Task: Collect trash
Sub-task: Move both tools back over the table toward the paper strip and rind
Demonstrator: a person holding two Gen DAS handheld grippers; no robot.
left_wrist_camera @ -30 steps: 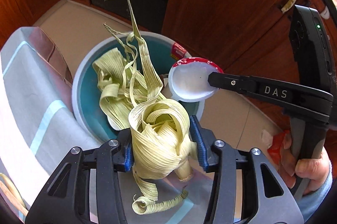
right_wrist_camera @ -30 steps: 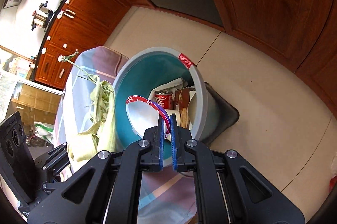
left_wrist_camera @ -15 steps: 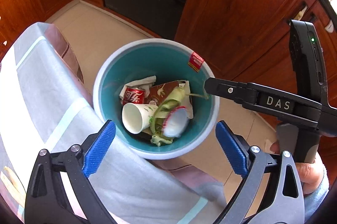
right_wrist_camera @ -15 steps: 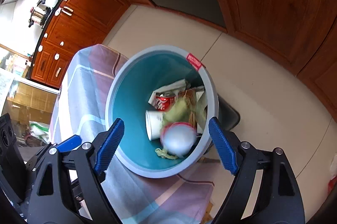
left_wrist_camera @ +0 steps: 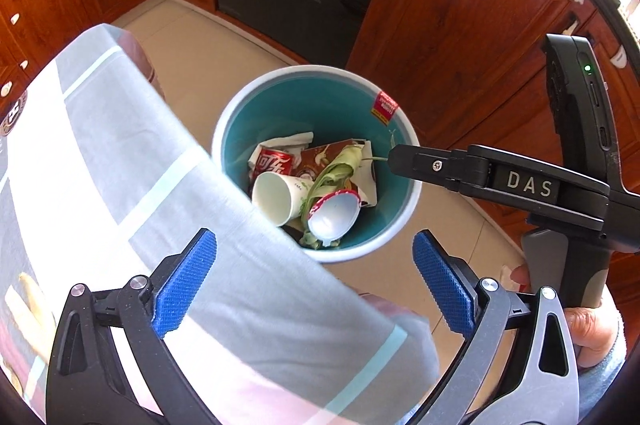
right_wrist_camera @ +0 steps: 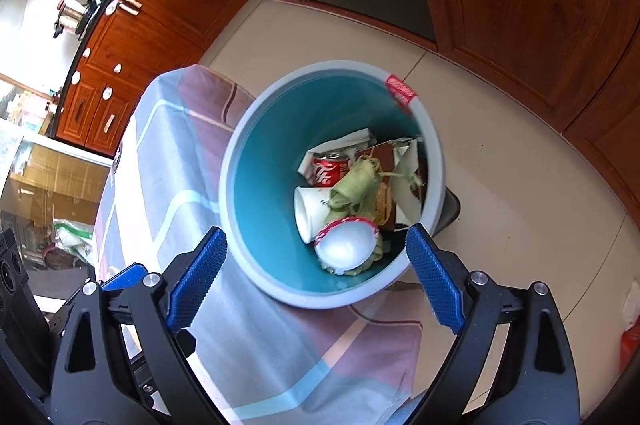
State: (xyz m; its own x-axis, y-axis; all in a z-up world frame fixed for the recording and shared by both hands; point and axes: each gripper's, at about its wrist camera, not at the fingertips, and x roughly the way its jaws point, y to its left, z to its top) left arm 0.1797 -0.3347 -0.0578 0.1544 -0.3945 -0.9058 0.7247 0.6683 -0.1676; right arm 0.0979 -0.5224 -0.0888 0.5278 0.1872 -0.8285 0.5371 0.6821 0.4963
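Both grippers, left (left_wrist_camera: 314, 279) and right (right_wrist_camera: 316, 279), have just opened and hang released, empty, over the bin (right_wrist_camera: 240, 161). Husk (right_wrist_camera: 356, 185) and lid (right_wrist_camera: 346, 245) inside look light and floppy; I'd pinch edges.

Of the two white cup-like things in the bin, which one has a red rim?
The shallow white bowl with the red edge, nearest the tools; the taller paper cup beside it lies sideways, plain-rimmed.
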